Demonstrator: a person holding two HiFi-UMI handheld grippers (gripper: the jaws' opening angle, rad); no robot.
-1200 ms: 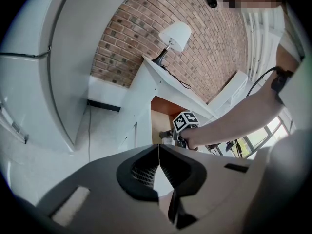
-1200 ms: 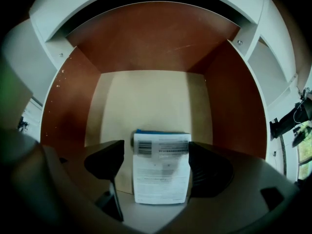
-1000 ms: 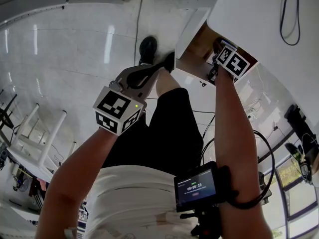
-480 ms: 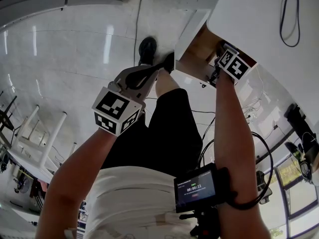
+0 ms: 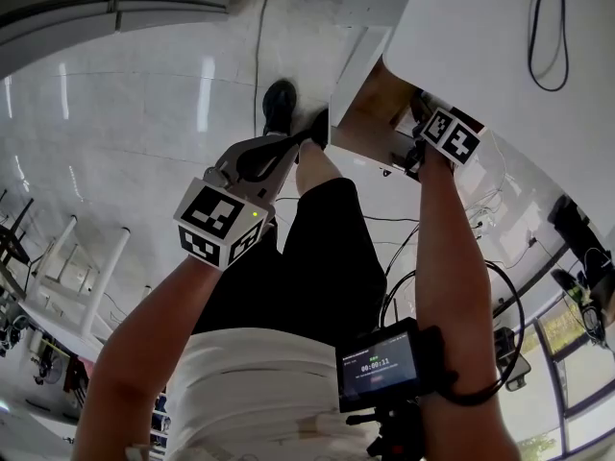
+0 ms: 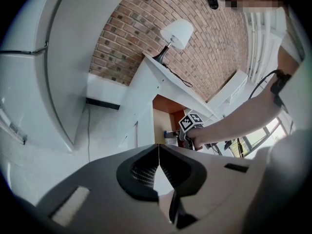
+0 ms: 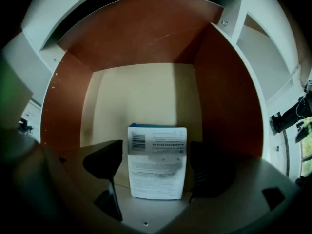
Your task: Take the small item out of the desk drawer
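Where the white desk (image 5: 480,27) opens at its edge, the drawer (image 7: 146,33) shows reddish-brown wood-grain walls around a pale beige panel at its far end. It holds one thing, a small flat rectangular box (image 7: 157,150), white, printed with fine text and a barcode, with a blue strip along its far edge. The box lies in the middle of the drawer, in front of the pale panel. The right gripper (image 7: 156,165) reaches into the drawer with its dark jaws spread apart. The box sits squarely between them, a narrow gap showing at the jaw on the view's left, the other jaw just beside it. Well outside the drawer, over the person's lap, the left gripper (image 6: 158,152) has its ribbed black jaws pressed together on nothing.
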